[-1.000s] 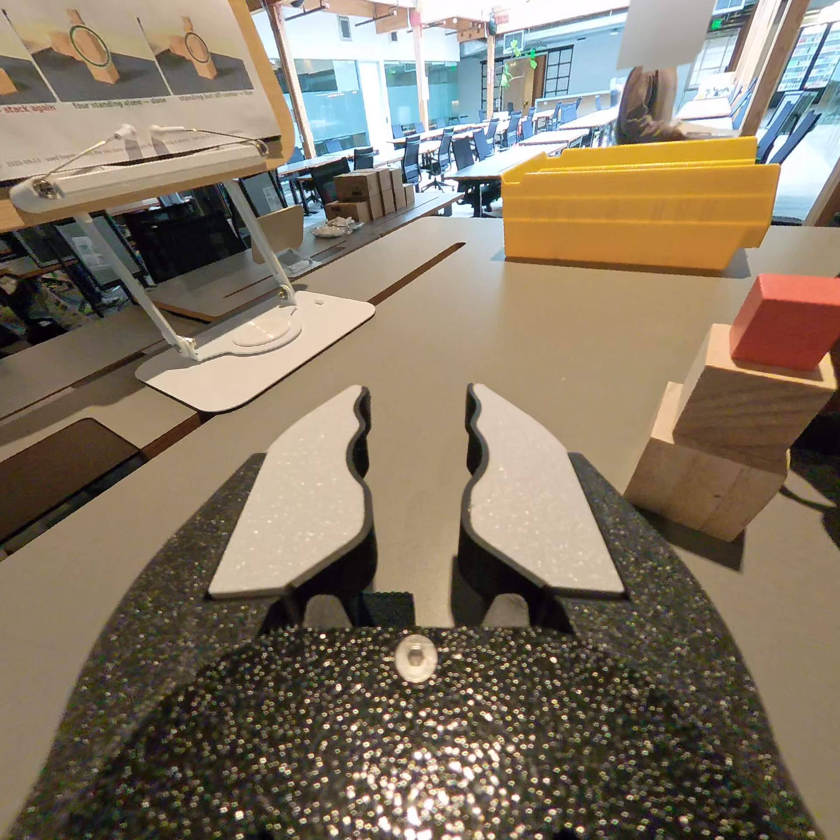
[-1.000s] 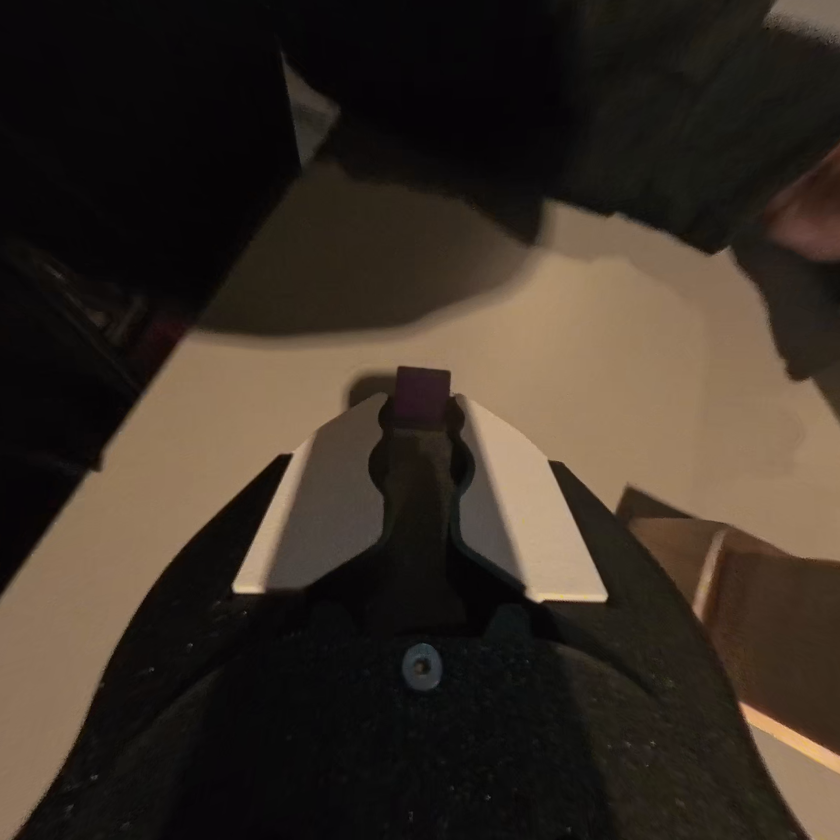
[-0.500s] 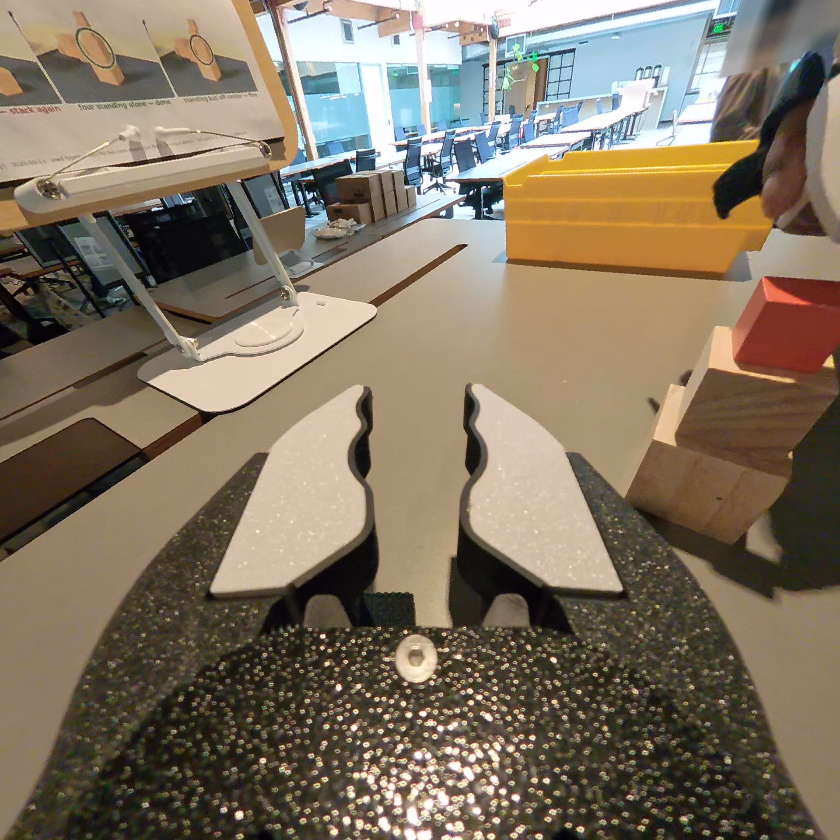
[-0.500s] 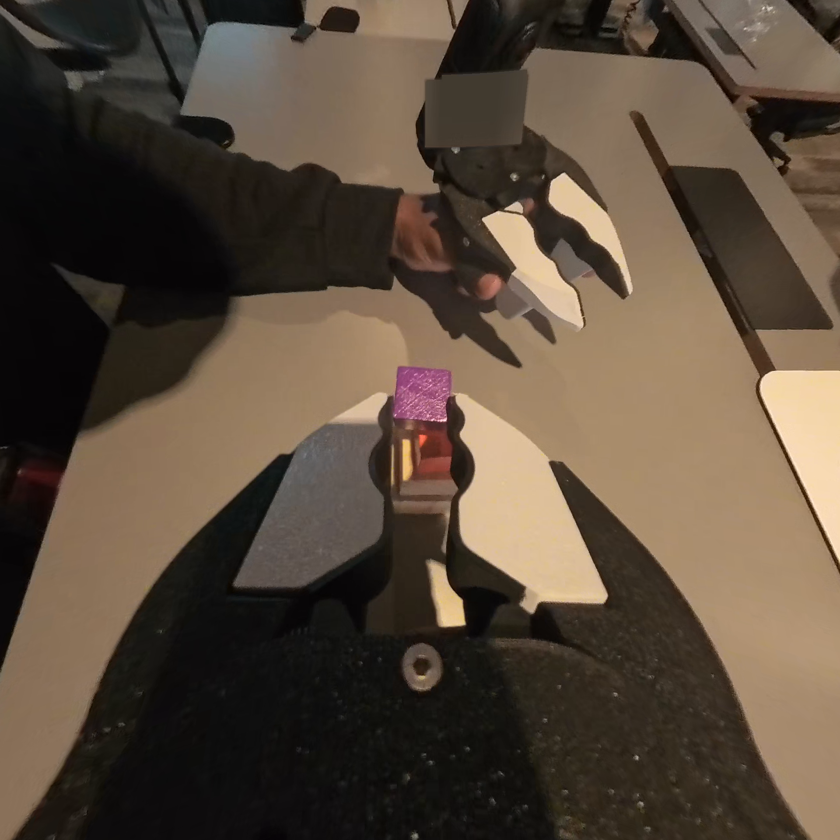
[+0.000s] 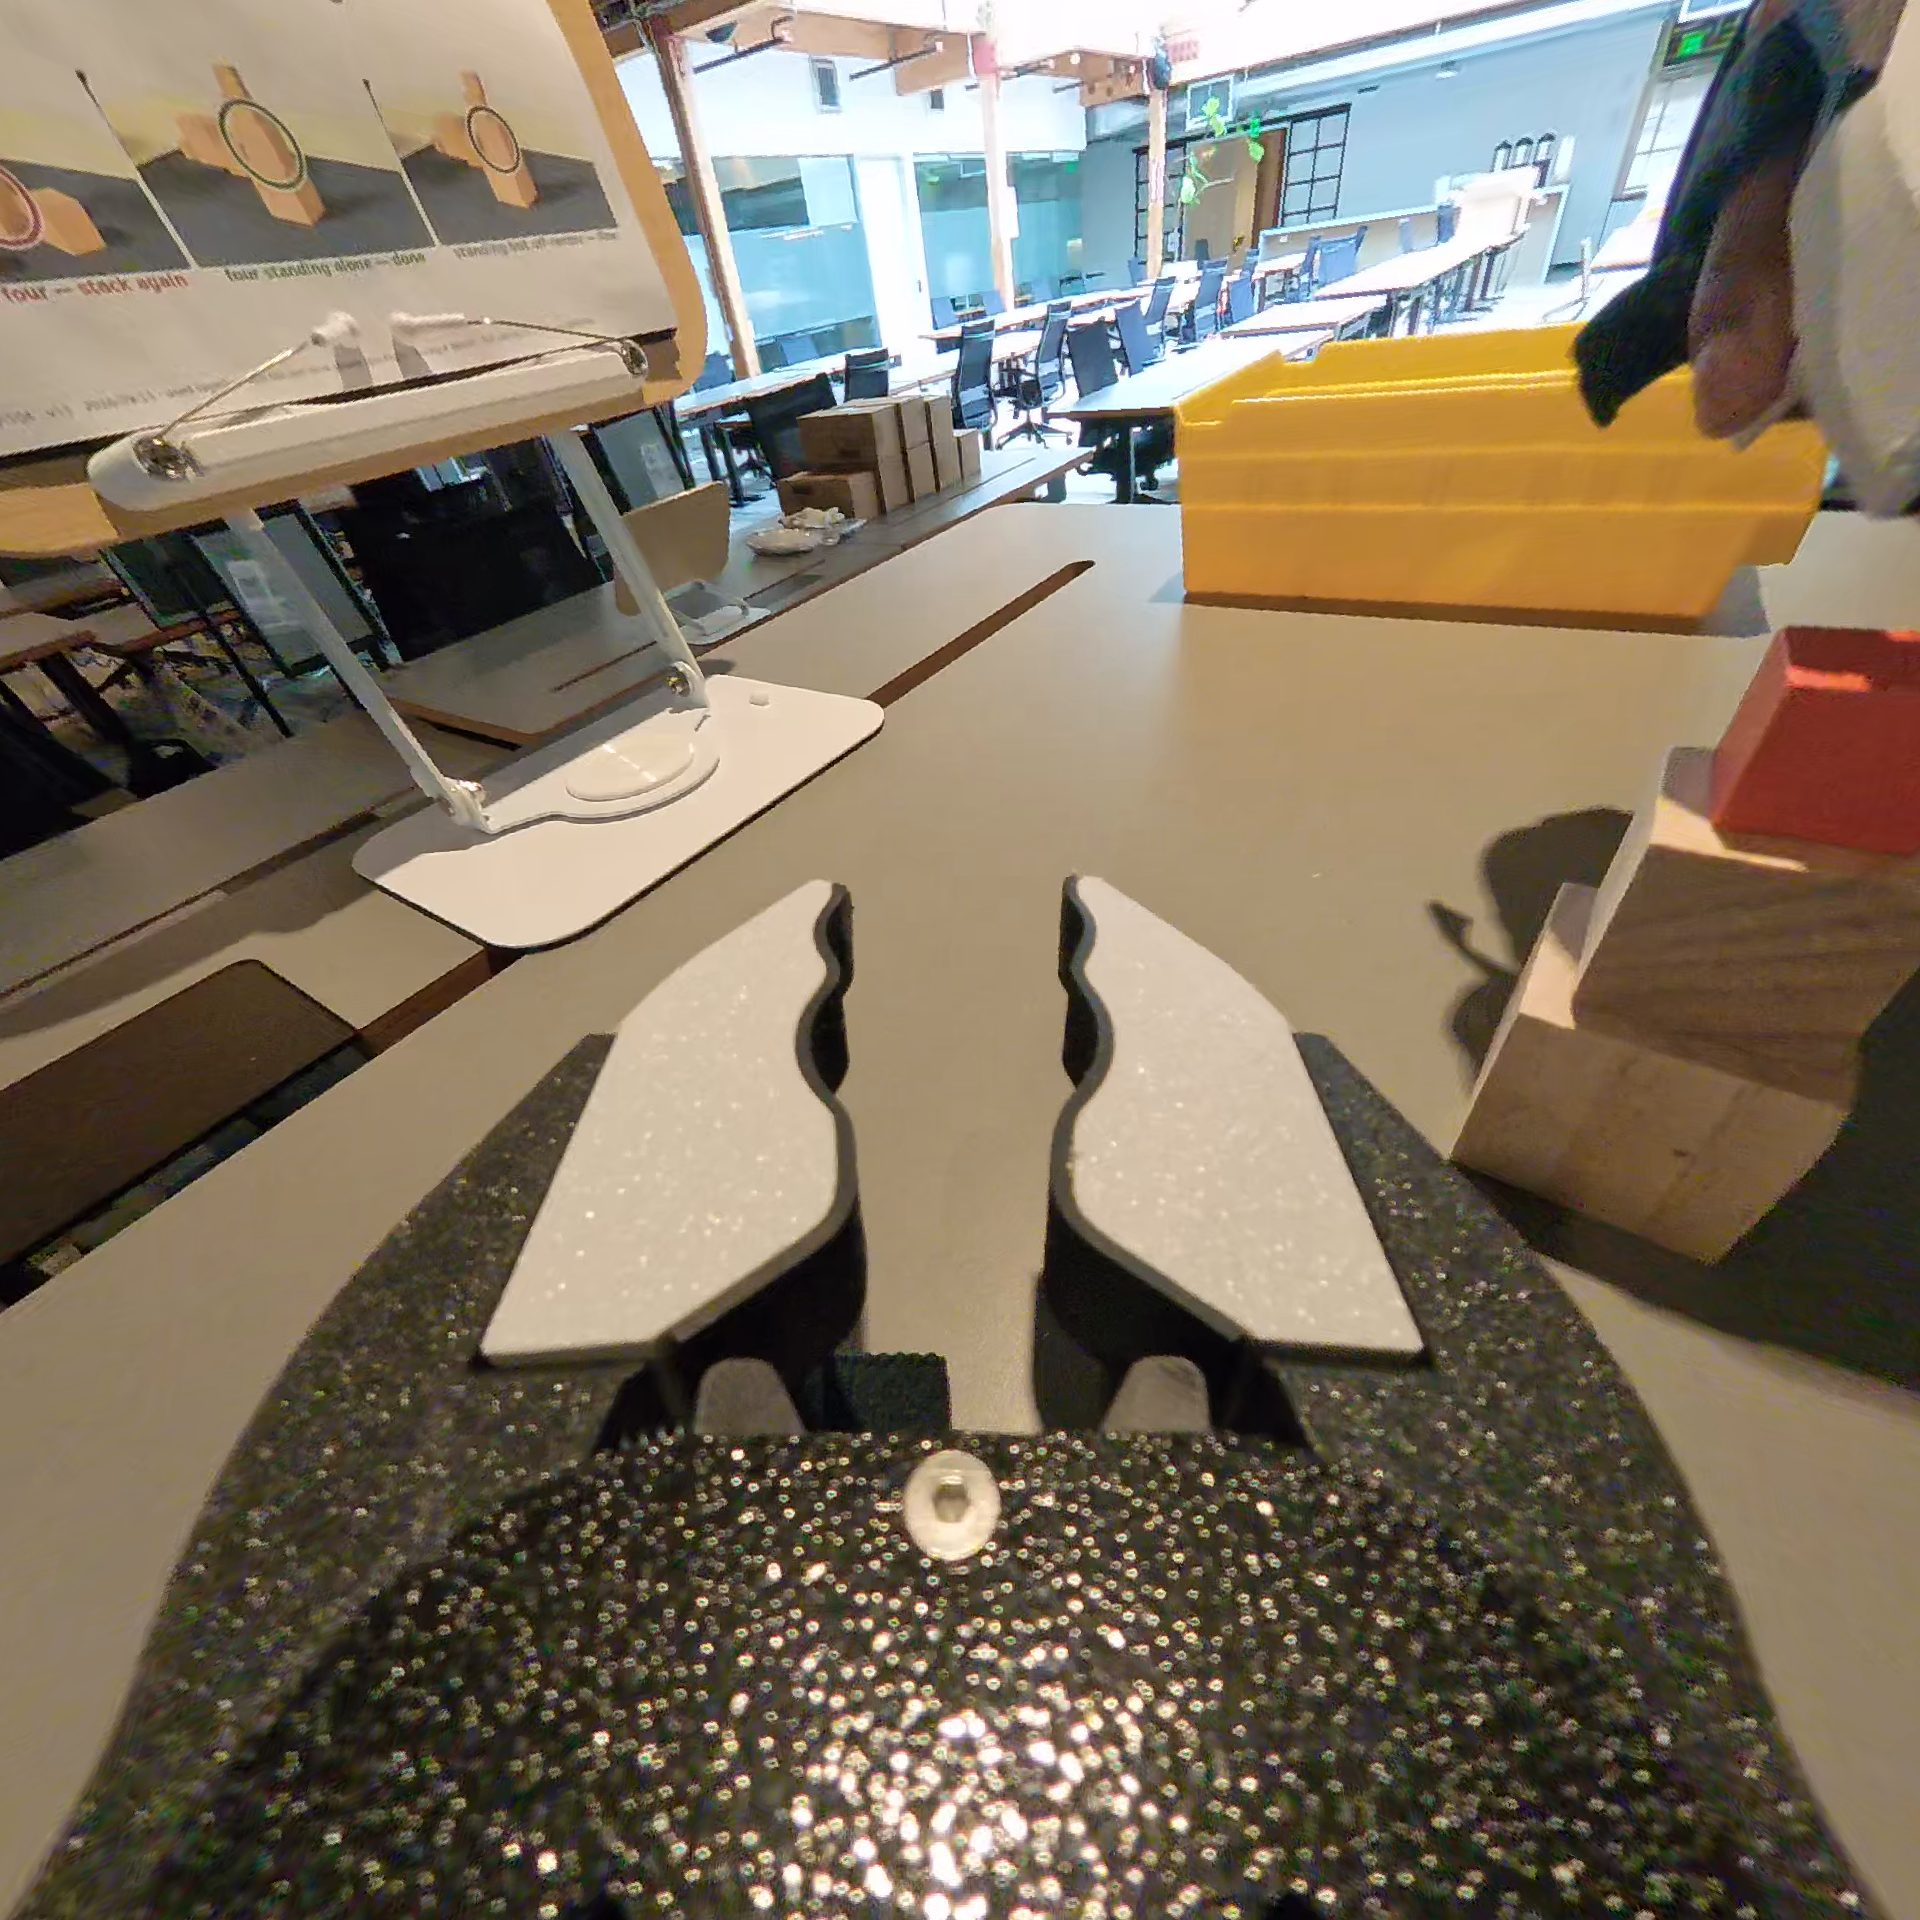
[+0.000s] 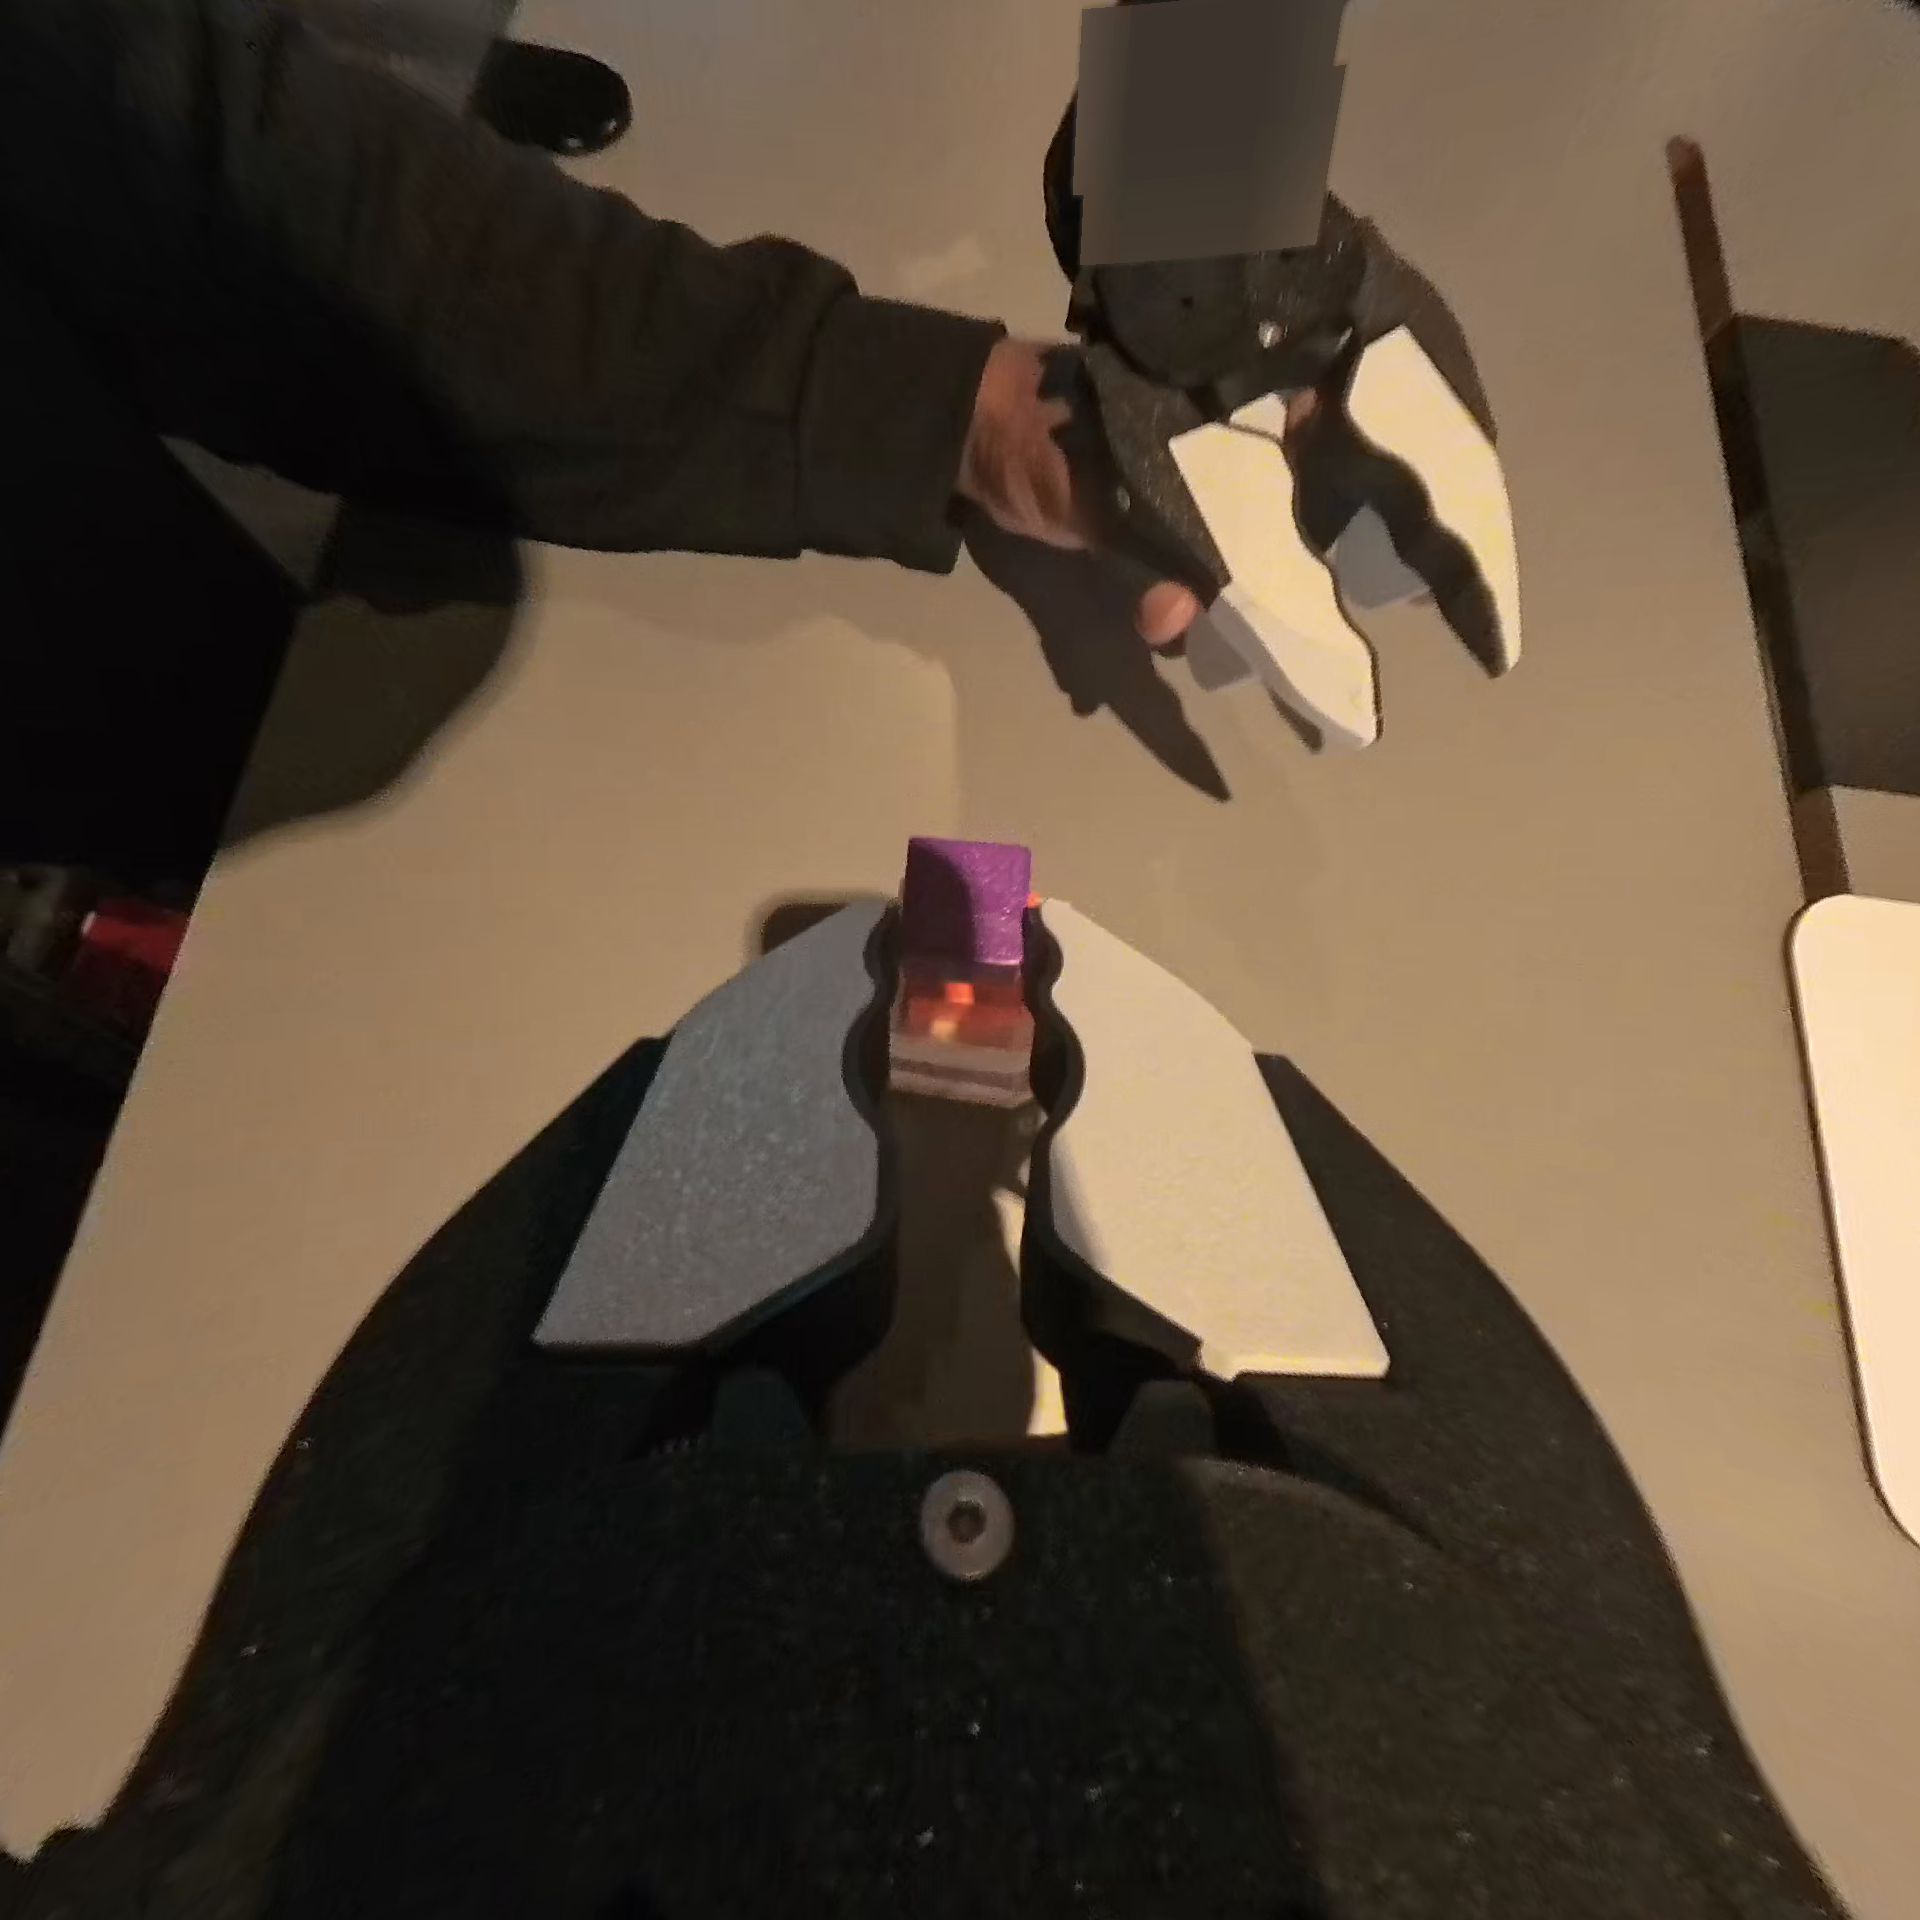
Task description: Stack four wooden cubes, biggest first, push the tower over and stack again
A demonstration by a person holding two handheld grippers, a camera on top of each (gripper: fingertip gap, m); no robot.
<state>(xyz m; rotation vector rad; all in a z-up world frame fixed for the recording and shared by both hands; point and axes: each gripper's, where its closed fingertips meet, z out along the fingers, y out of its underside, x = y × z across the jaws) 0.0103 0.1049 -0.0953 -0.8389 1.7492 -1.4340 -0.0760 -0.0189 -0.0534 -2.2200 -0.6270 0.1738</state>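
In the left wrist view a tower stands at the right: a big wooden cube (image 5: 1621,1132), a medium wooden cube (image 5: 1745,956) turned on it, and a red cube (image 5: 1829,748) on top. My left gripper (image 5: 945,914) is open and empty, low over the table to the tower's left; it also shows in the right wrist view (image 6: 1382,582). My right gripper (image 6: 961,920) is shut on a small purple cube (image 6: 966,894) and looks straight down on the tower. The red cube (image 6: 956,1013) shows right under the purple one; I cannot tell if they touch.
Stacked yellow bins (image 5: 1475,499) stand at the back right of the grey table (image 5: 1143,727). A white stand (image 5: 623,790) carrying an instruction sheet is at the left. A dark-sleeved arm (image 6: 623,395) holds the left gripper. A hand (image 5: 1745,260) hangs above the tower.
My right gripper has lifted the purple cube from low over the table and brought it over the tower's top. The left gripper has stayed open and almost still.
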